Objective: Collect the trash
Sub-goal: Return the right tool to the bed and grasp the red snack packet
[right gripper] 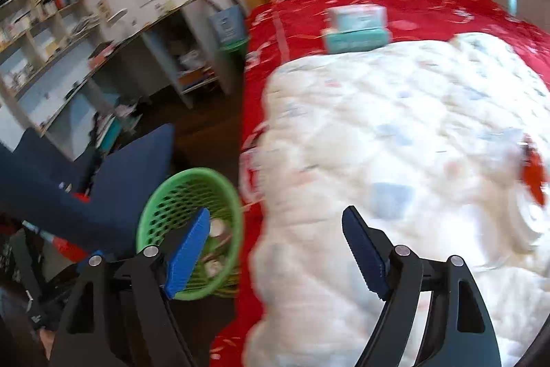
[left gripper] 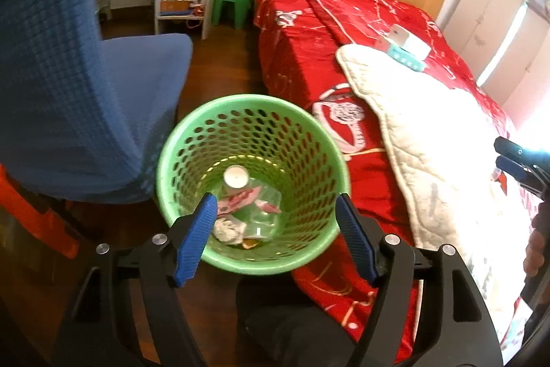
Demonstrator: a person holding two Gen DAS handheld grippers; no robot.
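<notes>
The left gripper (left gripper: 276, 215) is hovering over the green bin (left gripper: 178, 147), fingers wide and holding nothing. The bin is sitting on the floor just left of the bed (left gripper: 302, 64), already holding a bottle (left gripper: 237, 177) and wrappers. The right gripper (right gripper: 276, 229) is hanging over the quilt (right gripper: 395, 126), fingers also wide and empty. Any remaining trash there is too blurred to identify; the gripper should probably steady before picking.

Bright daylight from right, quilt (left gripper: 443, 140) blown out, motion blur, fisheye edge warp
</notes>
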